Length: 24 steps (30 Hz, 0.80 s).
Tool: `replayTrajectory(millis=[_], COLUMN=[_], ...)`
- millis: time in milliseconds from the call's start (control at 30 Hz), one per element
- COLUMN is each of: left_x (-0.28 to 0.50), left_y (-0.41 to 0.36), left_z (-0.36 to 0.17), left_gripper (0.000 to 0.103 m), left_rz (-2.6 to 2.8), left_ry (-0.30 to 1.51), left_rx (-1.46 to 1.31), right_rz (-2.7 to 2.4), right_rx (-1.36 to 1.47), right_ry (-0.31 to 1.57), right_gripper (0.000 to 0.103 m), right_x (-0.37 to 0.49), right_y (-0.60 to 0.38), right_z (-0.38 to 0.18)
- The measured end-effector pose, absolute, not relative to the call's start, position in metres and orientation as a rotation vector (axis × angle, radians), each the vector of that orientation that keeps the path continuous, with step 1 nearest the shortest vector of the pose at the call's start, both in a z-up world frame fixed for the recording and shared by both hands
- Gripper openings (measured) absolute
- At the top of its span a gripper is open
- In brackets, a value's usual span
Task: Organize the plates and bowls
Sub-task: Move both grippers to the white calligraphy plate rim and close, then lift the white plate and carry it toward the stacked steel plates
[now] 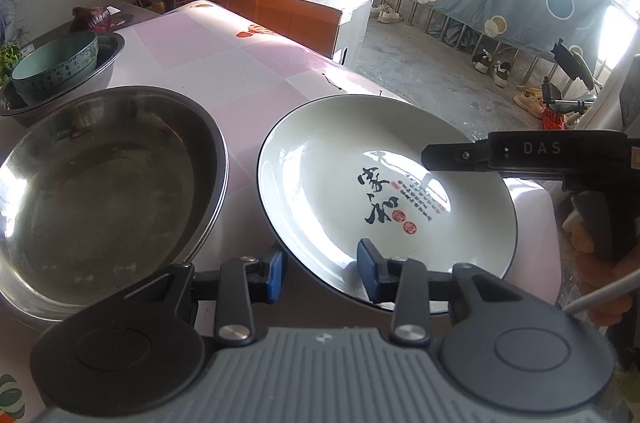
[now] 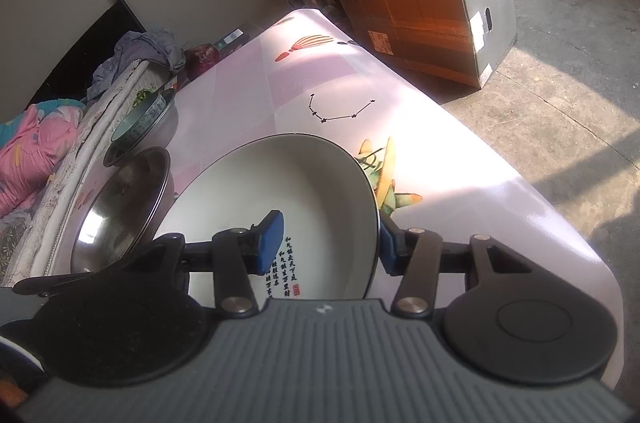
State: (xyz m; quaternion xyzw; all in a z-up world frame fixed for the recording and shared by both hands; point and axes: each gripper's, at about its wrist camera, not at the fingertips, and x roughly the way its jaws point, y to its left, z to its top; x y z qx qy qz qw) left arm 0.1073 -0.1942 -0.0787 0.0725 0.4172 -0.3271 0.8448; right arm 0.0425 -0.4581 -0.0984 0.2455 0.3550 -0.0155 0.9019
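White plate (image 1: 340, 163) — rim seemingly clenched by left gripper (image 1: 322, 273) and right gripper (image 2: 329, 247) — teal bowl (image 1: 56, 63) in steel basin (image 1: 116, 51), plainer in the left view.

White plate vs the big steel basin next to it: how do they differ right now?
The white plate is glazed, dark-rimmed and carries calligraphy; the steel basin is bare, reflective metal. The white plate is shallower; the steel basin has deeper walls. The left gripper and right gripper each straddle the white plate's rim; nothing touches the steel basin. Both are round and empty, side by side on the table.
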Motion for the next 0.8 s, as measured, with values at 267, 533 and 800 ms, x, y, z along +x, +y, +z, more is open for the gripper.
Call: replayTrajectory(millis=[267,533,800], left_x=[0.096,0.079,0.081], left_y=[-0.187,-0.171,-0.167], left_z=[-0.079,-0.078,-0.079], left_gripper=[0.038,0.039,0.038], left_rz=[-0.702,-0.725,-0.707], left_ry=[0.886,0.891,0.894], left_rx=[0.162,0.173,0.16], right_rz=[-0.018,0.006,0.004], right_rx=[0.489,0.475,0.481], right_ry=[0.76,0.786,0.758], right_gripper=[0.049,0.05,0.049], right_x=[0.028,0.009,-0.004], right_y=[-0.451,-0.441,-0.441], right_z=[-0.095,-0.092,-0.092])
